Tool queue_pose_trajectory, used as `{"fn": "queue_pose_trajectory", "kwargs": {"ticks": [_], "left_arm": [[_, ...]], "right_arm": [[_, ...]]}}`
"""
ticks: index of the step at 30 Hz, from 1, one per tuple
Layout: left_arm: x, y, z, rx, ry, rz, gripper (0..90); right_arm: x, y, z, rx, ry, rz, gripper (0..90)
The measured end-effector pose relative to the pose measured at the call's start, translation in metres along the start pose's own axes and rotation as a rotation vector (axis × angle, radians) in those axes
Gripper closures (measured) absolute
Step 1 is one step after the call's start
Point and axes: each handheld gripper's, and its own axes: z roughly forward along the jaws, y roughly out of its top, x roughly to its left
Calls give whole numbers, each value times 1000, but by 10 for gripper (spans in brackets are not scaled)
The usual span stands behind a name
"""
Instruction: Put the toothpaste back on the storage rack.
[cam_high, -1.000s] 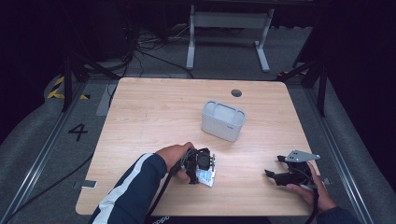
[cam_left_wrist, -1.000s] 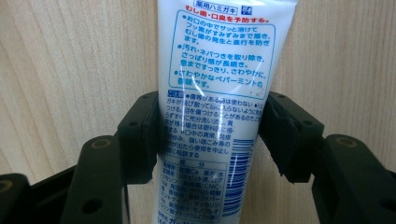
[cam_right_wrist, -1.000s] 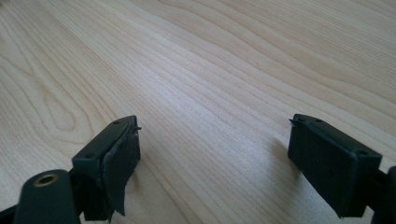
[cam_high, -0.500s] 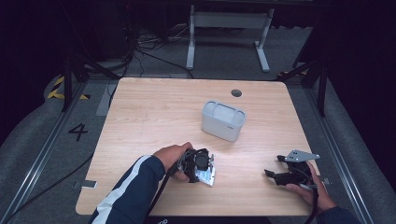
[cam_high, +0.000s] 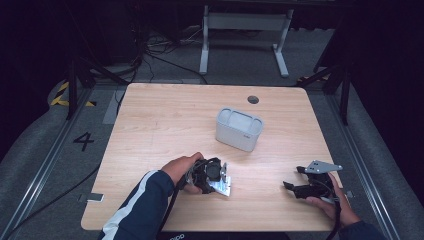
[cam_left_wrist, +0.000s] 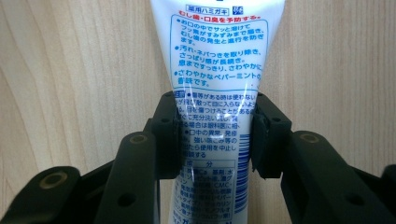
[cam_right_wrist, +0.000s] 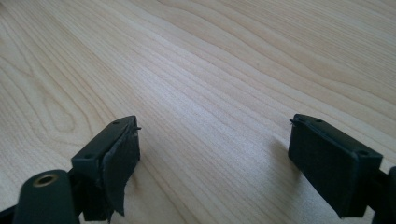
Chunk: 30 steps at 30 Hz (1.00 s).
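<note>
The toothpaste tube (cam_left_wrist: 217, 93) lies flat on the wooden table (cam_high: 165, 120), near its front edge. Your left gripper (cam_left_wrist: 215, 135) has just been closing, and both pads now press the tube's sides. Your right gripper (cam_right_wrist: 215, 154) rests well apart at the table's right, its jaws spread wide over bare wood. A grey box (cam_high: 239, 129) stands farther back.

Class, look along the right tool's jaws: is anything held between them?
No. The right tool stands open, with bare table between its jaws.
</note>
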Motion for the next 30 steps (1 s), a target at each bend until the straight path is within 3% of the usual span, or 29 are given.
{"fn": "queue_pose_trajectory", "kwargs": {"ticks": [9, 12, 14, 19, 30], "left_arm": [[4, -7, -13, -128, 64, -34, 628], [5, -10, -17, -169, 81, -69, 630], [6, -11, -19, -179, 94, -70, 633], [5, -21, -27, -287, 130, -133, 638], [3, -34, -44, -412, 190, -189, 645]], "right_arm": [[0, 0, 0, 0, 0, -1, 169], [0, 0, 0, 0, 0, -1, 169], [0, 0, 0, 0, 0, -1, 169], [0, 0, 0, 1, 2, -3, 170], [0, 0, 0, 0, 3, -4, 170]]}}
